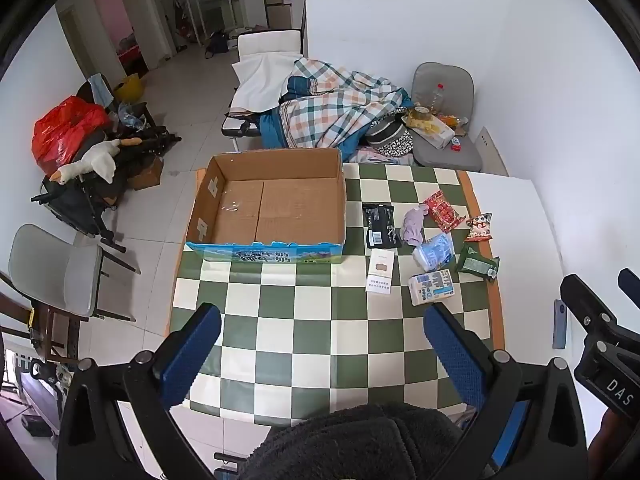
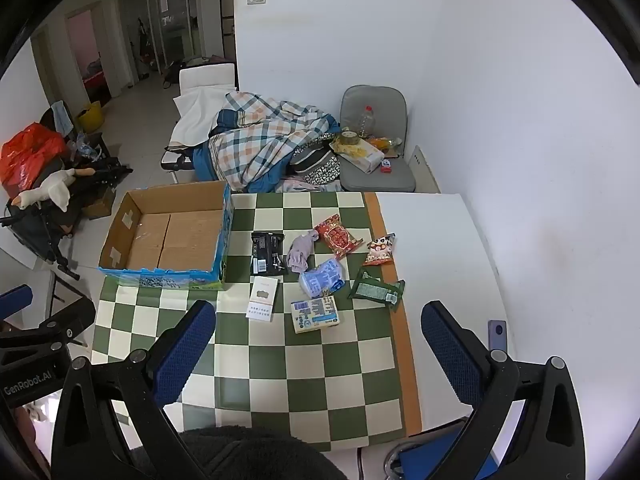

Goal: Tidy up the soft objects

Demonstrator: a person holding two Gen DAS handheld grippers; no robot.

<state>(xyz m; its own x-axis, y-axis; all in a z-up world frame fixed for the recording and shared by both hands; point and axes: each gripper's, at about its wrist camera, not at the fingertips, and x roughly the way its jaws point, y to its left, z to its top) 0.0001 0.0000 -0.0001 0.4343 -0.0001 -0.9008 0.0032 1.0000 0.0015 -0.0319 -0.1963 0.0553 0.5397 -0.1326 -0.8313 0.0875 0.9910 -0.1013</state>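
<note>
We hold both grippers above the near edge of the table (image 2: 432,240), and the cardboard box (image 1: 272,208) serves as our landmark. The left gripper (image 1: 322,354) has its blue pads spread as wide as they go, with nothing between them but checkered cloth (image 1: 320,320). The right gripper (image 2: 318,344) is just as wide open and equally empty.

The box sits open at the far left corner of the cloth, nothing inside it. Right of the box, just beside its wall, lies a black packet (image 2: 267,258), and in front of that a white card (image 2: 262,298). Further right of the box we see a small purple sock (image 2: 302,254), a red snack bag (image 2: 338,236), a cartoon snack bag (image 2: 380,250), a blue tissue pack (image 2: 322,278), a green packet (image 2: 376,290) and a white tissue pack (image 2: 316,314). All lie loose on the cloth, close together; the sock touches the black packet.

Nothing stands between our grippers and these items. Well right of the box, on bare white tabletop, lies a phone (image 2: 497,334). Behind the box we see a plaid blanket (image 1: 340,108) heaped on a cot and a grey chair (image 1: 444,120) loaded with clutter. Left of the box, on the floor, a goose plush (image 1: 94,162) rests on a dark stroller.
</note>
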